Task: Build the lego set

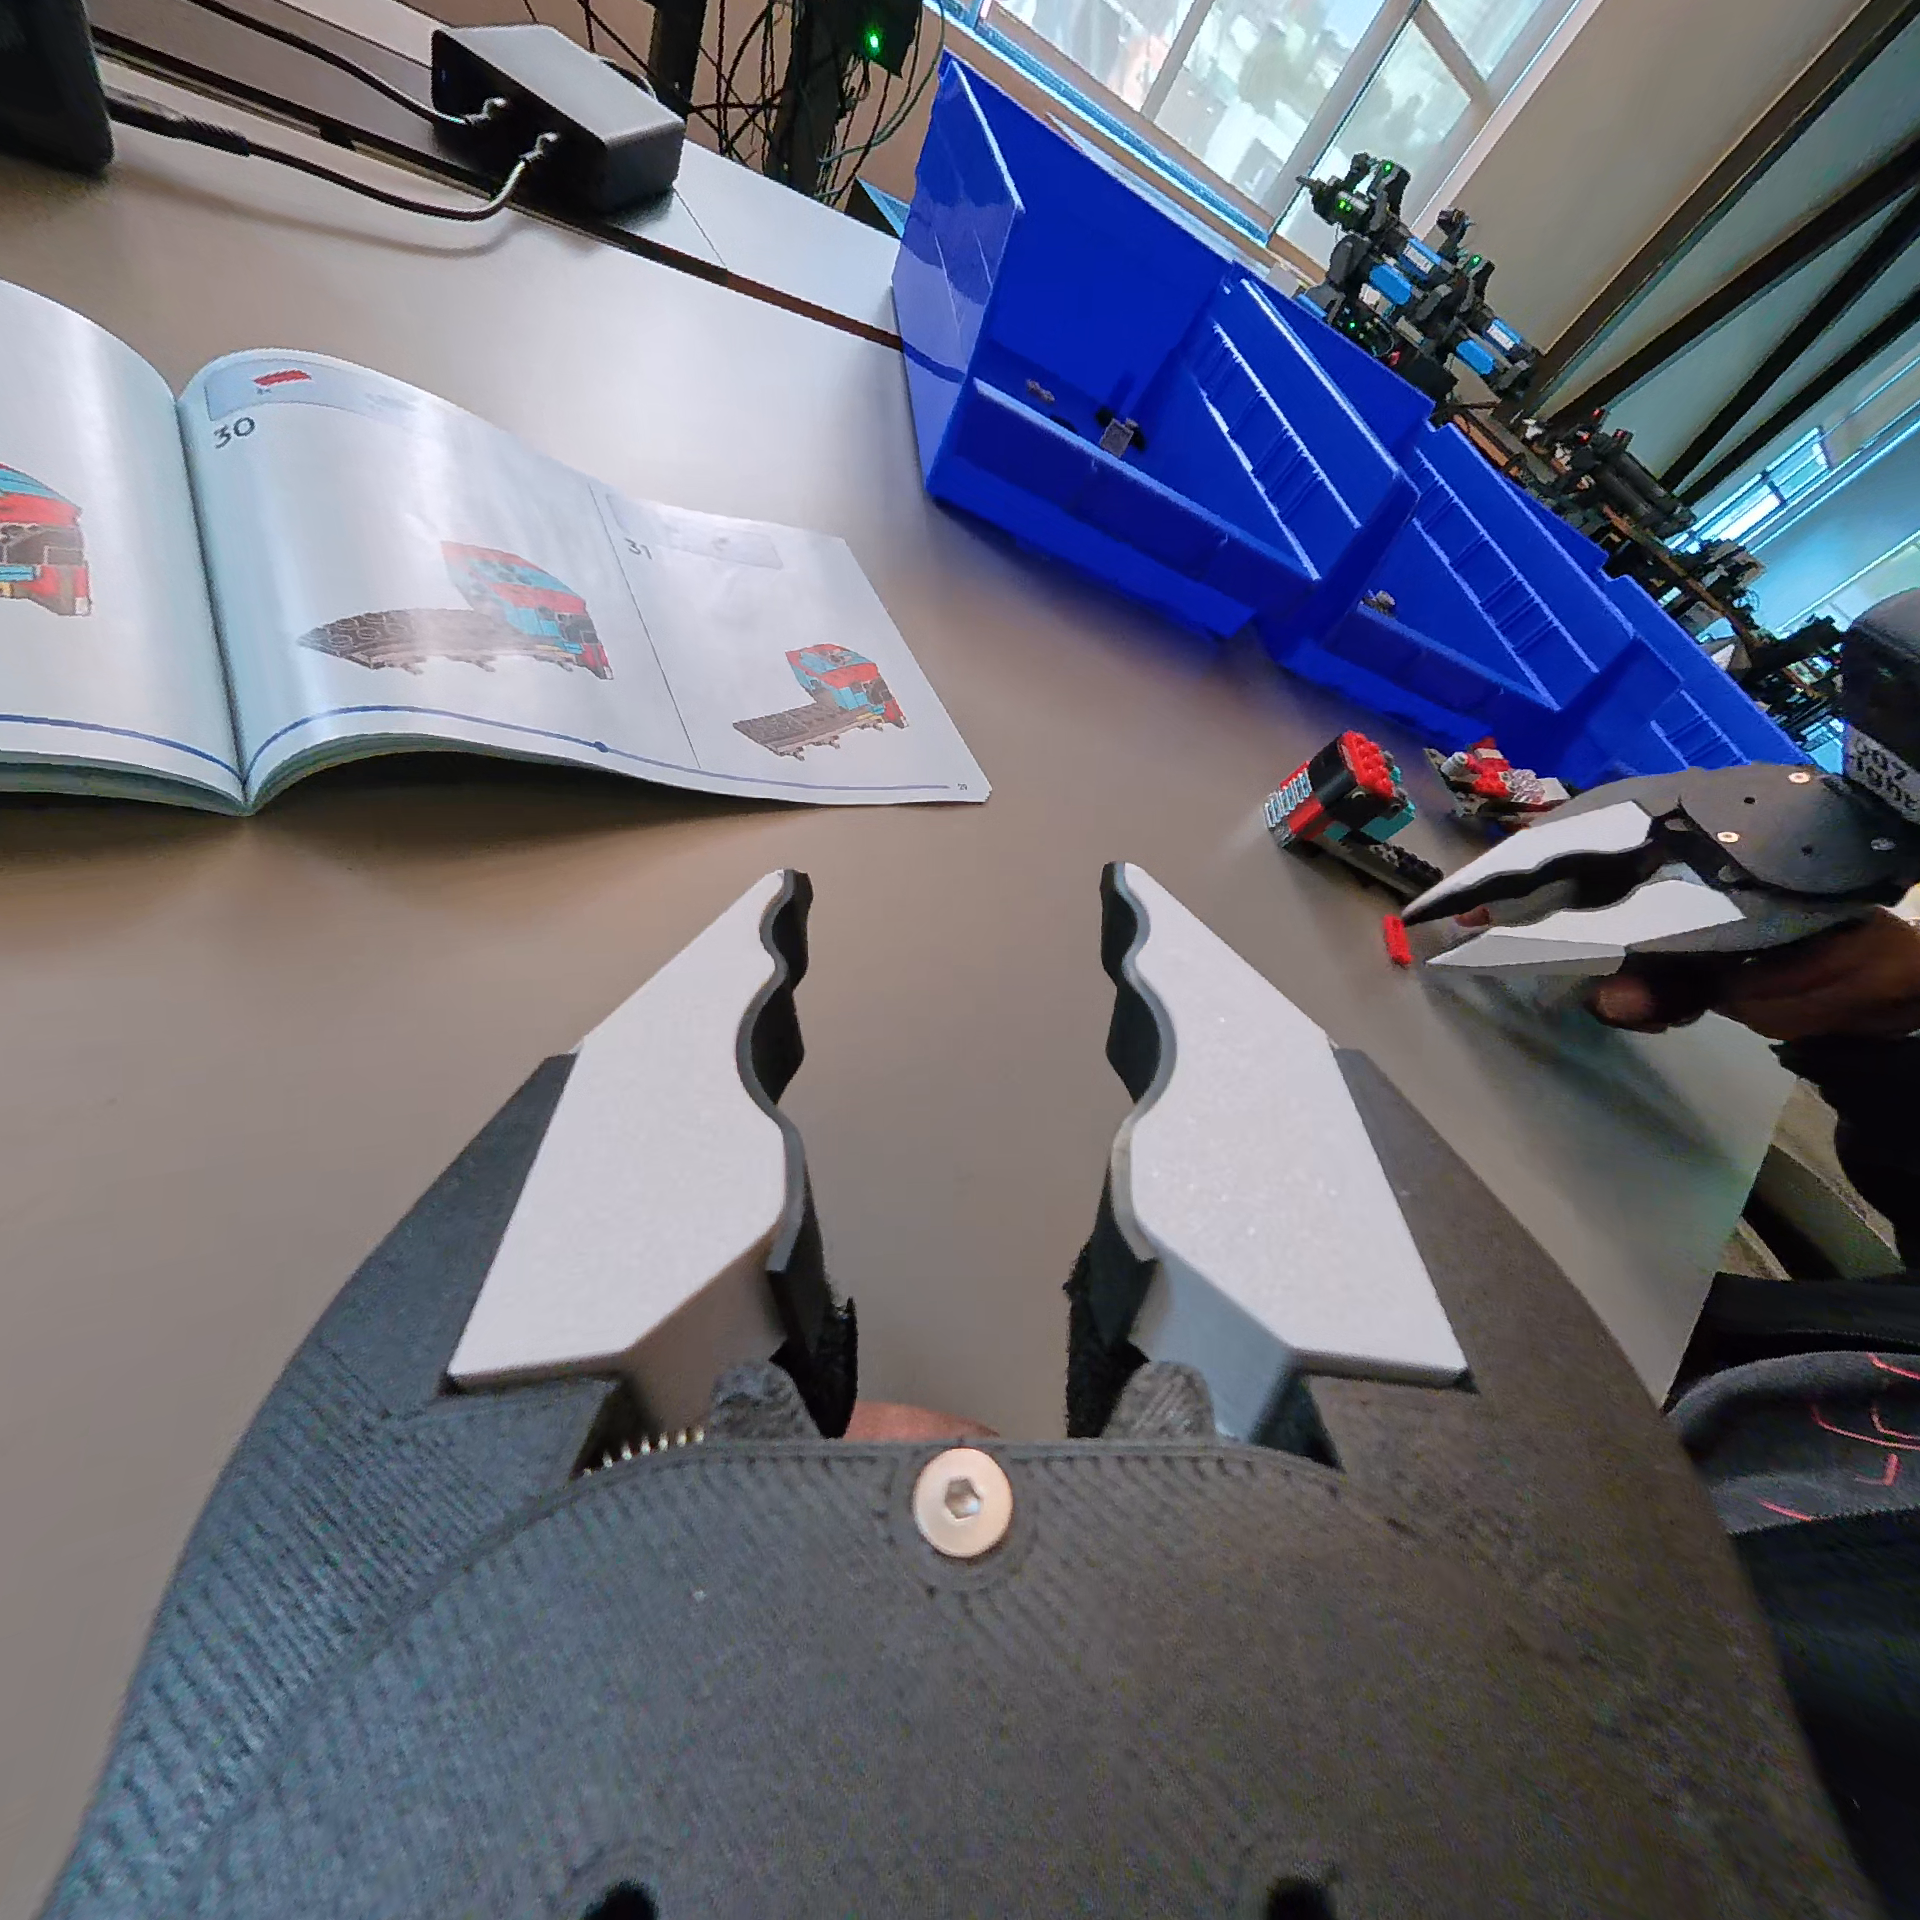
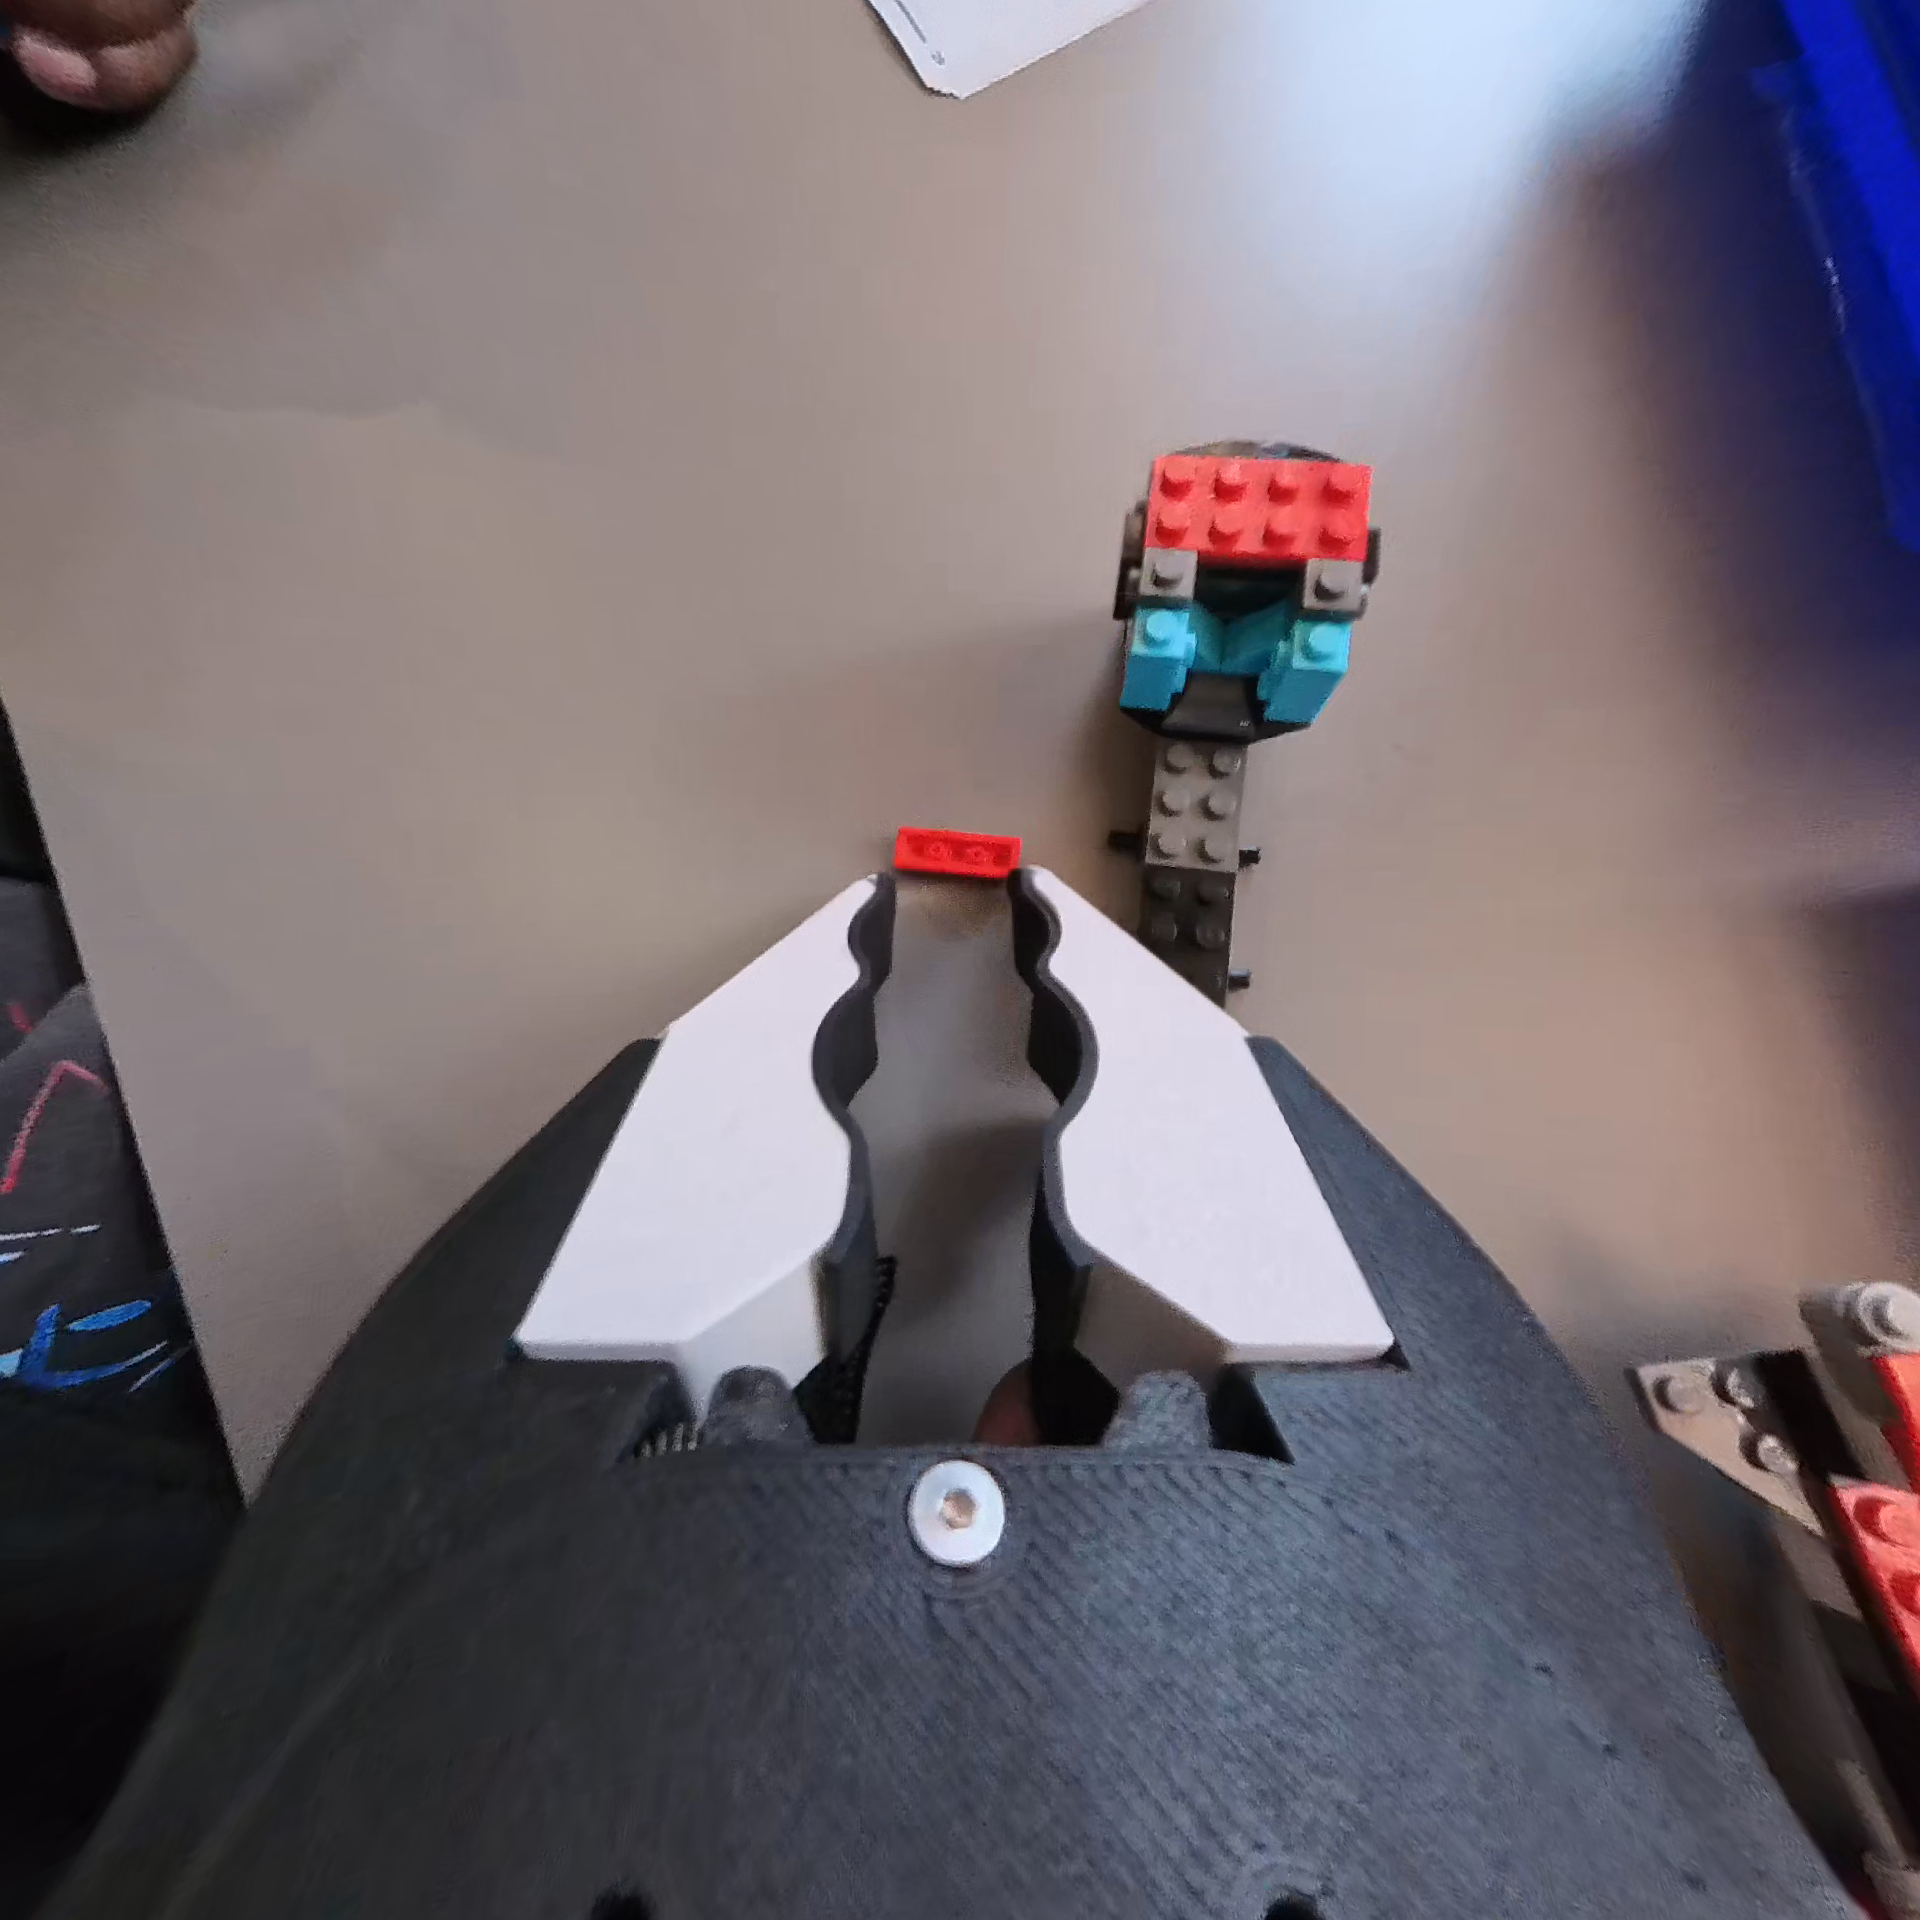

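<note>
A small red plate point(image 2: 956, 852) lies on the grey table, just beyond the tips of my right gripper point(image 2: 951, 883). The jaws stand apart about as wide as the plate is long, and I cannot tell whether they touch it. The plate also shows in the left wrist view point(image 1: 1395, 940), at the right gripper's fingertips point(image 1: 1418, 920). A partly built model point(image 2: 1257, 582) of red, teal and dark grey bricks stands to the right of the plate, and shows in the left wrist view too point(image 1: 1340, 800). My left gripper point(image 1: 951, 883) is open and empty above bare table.
An open instruction booklet point(image 1: 468, 582) lies at the left. Blue bins point(image 1: 1195, 416) line the far right. A second small red and grey assembly point(image 1: 1496, 779) sits near the bins, by my right gripper point(image 2: 1849, 1455). A black power adapter point(image 1: 551, 114) and cables lie at the back.
</note>
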